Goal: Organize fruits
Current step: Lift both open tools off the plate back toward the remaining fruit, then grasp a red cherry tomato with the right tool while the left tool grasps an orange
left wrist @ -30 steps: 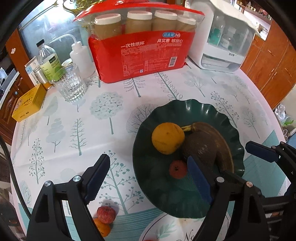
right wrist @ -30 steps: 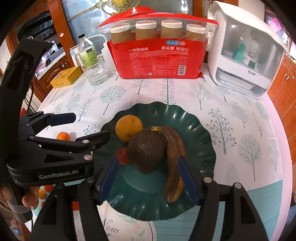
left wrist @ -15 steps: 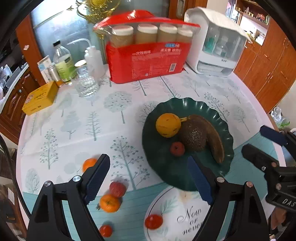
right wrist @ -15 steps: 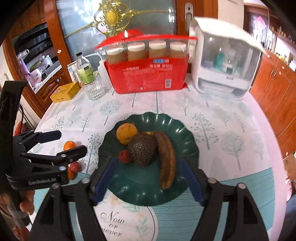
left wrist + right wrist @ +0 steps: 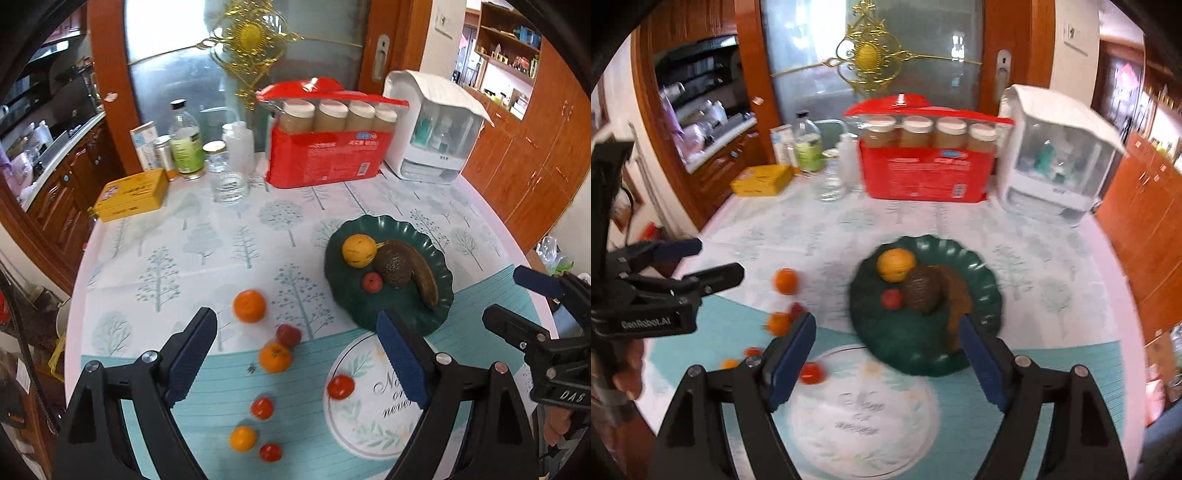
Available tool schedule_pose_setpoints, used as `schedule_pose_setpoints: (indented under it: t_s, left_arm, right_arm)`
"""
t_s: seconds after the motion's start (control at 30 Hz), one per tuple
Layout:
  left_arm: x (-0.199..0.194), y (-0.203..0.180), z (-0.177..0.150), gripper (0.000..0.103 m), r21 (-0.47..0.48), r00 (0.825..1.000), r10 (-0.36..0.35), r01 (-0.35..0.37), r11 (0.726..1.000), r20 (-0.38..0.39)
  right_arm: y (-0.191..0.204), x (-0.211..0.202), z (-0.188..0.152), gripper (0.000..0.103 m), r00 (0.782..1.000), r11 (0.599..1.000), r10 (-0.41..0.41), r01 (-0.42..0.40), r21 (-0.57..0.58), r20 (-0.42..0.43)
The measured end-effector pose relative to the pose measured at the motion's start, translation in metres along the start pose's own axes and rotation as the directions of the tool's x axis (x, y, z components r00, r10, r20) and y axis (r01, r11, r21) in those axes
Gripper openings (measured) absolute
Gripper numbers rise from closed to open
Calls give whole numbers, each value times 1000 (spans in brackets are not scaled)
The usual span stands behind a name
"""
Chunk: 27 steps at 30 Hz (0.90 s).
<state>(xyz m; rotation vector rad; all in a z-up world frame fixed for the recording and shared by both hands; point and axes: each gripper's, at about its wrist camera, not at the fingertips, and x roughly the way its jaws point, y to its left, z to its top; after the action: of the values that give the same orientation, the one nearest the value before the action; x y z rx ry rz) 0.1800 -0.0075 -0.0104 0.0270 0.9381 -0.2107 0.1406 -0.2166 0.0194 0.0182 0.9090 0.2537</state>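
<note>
With both my left gripper (image 5: 295, 354) and right gripper (image 5: 886, 354) gaping and empty, the loose oranges (image 5: 274, 356) lie nearer my left, left of the green plate (image 5: 424, 317).

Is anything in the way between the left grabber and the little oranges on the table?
No. The left gripper hangs open and empty right above the loose fruit. The nearest orange lies in the open on the tablecloth. Only small red fruits lie beside it, and the green plate sits off to the side.
</note>
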Motion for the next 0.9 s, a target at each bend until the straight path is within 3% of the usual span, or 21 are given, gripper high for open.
schedule_pose_setpoints:
  t_s: [0.4, 0.67, 0.9]
  left_arm:
    - [-37, 39, -60, 91, -46, 997, 67, -65, 997, 32]
    - [-2, 49, -109, 91, -50, 993, 111, -113, 992, -34]
    - [38, 55, -139, 91, -74, 987, 126, -133, 988, -96]
  right_arm:
    - [58, -6, -26, 80, 999, 996, -37, 40, -83, 35]
    - [74, 26, -49, 80, 1000, 997, 15, -16, -76, -14]
    - [74, 66, -74, 80, 997, 998, 12, -17, -62, -71]
